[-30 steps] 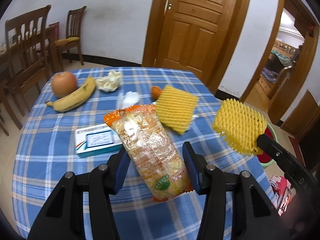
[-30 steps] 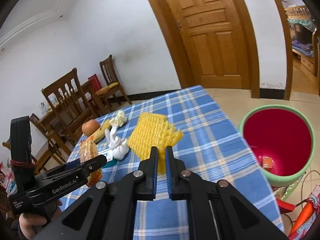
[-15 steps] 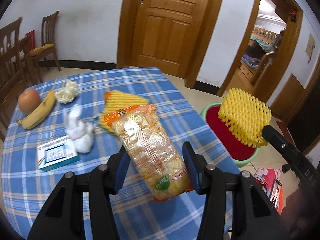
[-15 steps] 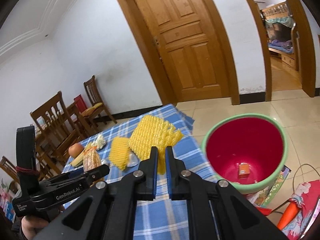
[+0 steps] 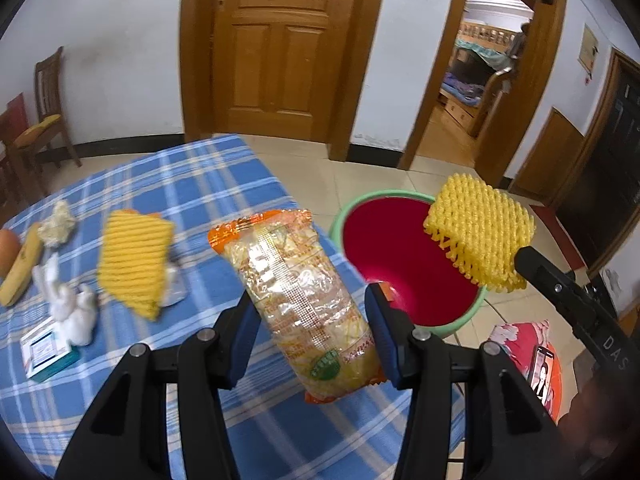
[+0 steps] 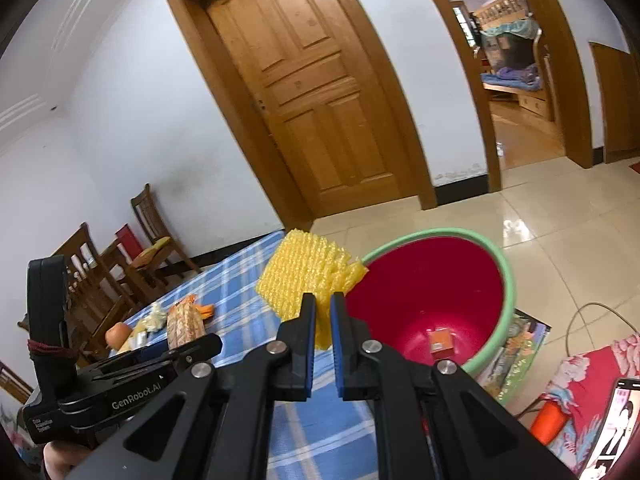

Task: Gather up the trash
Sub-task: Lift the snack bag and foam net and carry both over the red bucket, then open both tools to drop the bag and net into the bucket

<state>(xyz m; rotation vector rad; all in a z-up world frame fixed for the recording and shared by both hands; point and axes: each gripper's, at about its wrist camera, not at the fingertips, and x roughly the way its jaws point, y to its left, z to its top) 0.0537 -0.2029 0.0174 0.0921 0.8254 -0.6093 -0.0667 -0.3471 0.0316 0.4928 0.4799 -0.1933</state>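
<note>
My left gripper [image 5: 312, 320] is shut on a clear and orange snack bag [image 5: 298, 292], held above the table's right edge, beside a red bin with a green rim [image 5: 404, 264]. My right gripper [image 6: 323, 316] is shut on a yellow foam fruit net [image 6: 306, 274], held over the bin's near rim [image 6: 508, 276]. That net also shows in the left wrist view [image 5: 480, 234], above the bin. A small orange box [image 6: 440, 344] lies in the bin. The left gripper and bag [image 6: 186, 320] show at the left of the right wrist view.
On the blue plaid tablecloth [image 5: 192, 184] lie another yellow foam net [image 5: 134, 256], white crumpled tissue [image 5: 72, 308], a teal box [image 5: 50, 350], a banana [image 5: 22, 268], an apple [image 5: 6, 244] and crumpled paper [image 5: 58, 224]. Wooden chairs [image 6: 148, 248] stand at the far left. A phone [image 5: 542, 372] and fabric lie on the floor.
Both grippers have swung right, off the table's middle toward the bin, carrying the snack bag and the foam net. The bin now lies right under the net.
</note>
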